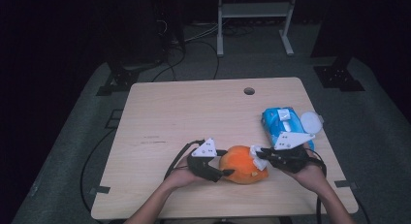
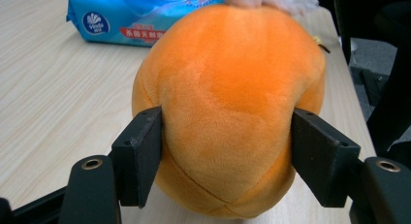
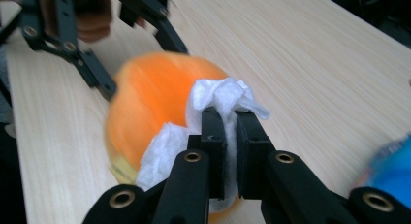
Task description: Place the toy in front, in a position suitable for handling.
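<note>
- A light wooden table (image 1: 194, 112) with a round hole near its far edge is being shown on grey floor (image 1: 68, 136) in a dark room; a metal frame (image 1: 254, 20) and cables are being seen behind it.
- The left gripper (image 1: 220, 162) is being held at the near middle, its jaws part-way closed and pressed against both flanks of the orange plush toy (image 1: 241, 164), which is being gripped between the pads (image 2: 145, 151).
- The plush is being rested on the table near the front edge, between the two grippers.
- The right gripper (image 1: 256, 155) is being held just right of the plush, jaws pressed nearly together and pinching a white wipe (image 3: 218, 100), which is being laid against the plush's side.
- A blue wipes pack (image 1: 281, 123) is being left lying on the table behind the right gripper, its white lid (image 1: 310, 121) flipped open; contents cannot be told.
</note>
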The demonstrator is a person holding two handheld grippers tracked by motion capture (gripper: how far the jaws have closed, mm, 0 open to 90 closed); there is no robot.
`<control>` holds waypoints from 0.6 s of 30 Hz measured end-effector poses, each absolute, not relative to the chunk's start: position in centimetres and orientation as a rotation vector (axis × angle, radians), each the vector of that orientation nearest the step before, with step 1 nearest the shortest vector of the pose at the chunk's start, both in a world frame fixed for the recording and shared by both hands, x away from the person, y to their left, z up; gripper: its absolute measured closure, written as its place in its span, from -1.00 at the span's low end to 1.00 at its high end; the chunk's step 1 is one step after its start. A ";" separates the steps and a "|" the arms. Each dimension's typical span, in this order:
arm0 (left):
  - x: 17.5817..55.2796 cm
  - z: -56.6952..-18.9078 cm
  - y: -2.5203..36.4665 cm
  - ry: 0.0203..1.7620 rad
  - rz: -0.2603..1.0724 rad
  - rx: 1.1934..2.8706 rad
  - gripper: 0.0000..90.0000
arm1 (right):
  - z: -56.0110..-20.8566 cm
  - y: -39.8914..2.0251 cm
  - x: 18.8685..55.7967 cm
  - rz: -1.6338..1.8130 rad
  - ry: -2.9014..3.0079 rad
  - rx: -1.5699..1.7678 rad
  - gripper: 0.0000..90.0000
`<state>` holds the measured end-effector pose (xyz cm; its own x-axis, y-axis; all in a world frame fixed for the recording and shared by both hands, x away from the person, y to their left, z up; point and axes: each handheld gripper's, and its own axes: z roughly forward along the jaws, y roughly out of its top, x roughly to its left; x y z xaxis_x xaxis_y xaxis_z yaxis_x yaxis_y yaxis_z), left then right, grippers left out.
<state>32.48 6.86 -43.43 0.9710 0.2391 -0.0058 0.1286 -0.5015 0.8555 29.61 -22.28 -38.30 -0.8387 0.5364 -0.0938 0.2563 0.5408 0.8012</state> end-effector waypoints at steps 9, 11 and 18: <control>34.5 -44.0 7.9 0.432 -0.172 2.066 -0.74 | -39.5 -21.9 29.9 1.203 2.523 0.670 0.85; 34.9 -44.1 8.0 0.472 -0.225 2.034 -0.75 | -39.6 -21.6 29.8 1.215 2.534 0.647 0.85; 34.3 -43.8 7.2 0.448 -0.171 2.037 -0.17 | -39.4 -21.1 29.6 1.216 2.533 0.646 0.85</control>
<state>34.32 7.19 -43.78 0.9212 0.2419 -0.3047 0.3833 -0.4294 0.8177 29.62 -21.10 -39.43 -0.8679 0.4952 -0.0385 0.2796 0.5513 0.7860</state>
